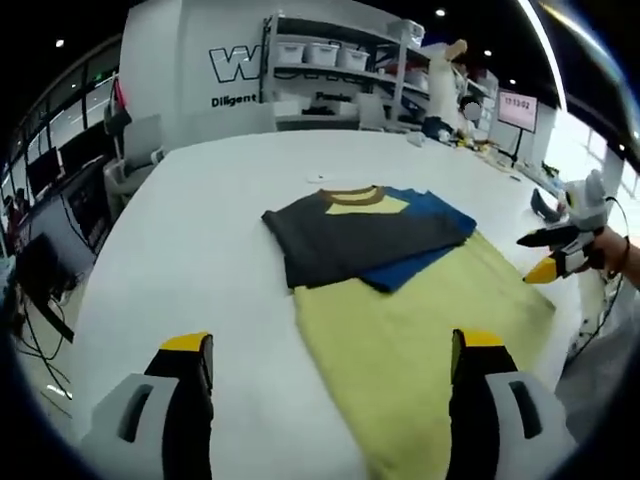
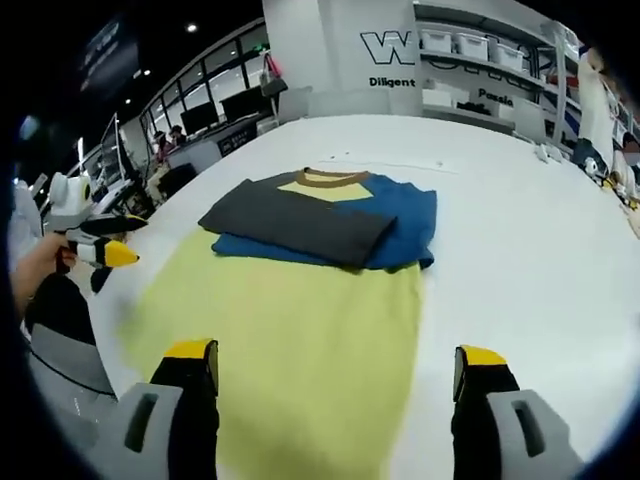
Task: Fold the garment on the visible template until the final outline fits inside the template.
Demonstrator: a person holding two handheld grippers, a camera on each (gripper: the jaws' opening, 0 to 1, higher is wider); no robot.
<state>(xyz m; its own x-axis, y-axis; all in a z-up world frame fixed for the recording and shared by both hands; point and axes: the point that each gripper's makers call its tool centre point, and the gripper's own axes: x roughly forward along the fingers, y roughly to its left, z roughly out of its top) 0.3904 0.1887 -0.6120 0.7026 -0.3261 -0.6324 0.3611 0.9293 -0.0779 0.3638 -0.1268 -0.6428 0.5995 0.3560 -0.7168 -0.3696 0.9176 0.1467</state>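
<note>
A large white table carries a shirt, which lies partly folded around the middle of the tabletop, with its brown collar toward the far edge where the shelves stand. The shirt's yellow body stretches flat toward the near edge, while a dark grey sleeve and a blue sleeve are folded inward across the chest, the grey one lying on top of the blue. In the right gripper view the same shirt shows the grey flap over the blue part and the yellow cloth reaching down between the jaws. The left gripper stands over the near edge of the table with its two yellow-tipped jaws wide apart and holding nothing; the yellow cloth lies between and beyond them. The right gripper also has its jaws spread and nothing between them, poised above the yellow hem. In the left gripper view the right gripper appears at the table's right edge, just beside the shirt's hem corner, held in a hand. In the right gripper view the left gripper appears at the left edge of the table, near the yellow cloth, and whether it touches the cloth cannot be told.
</note>
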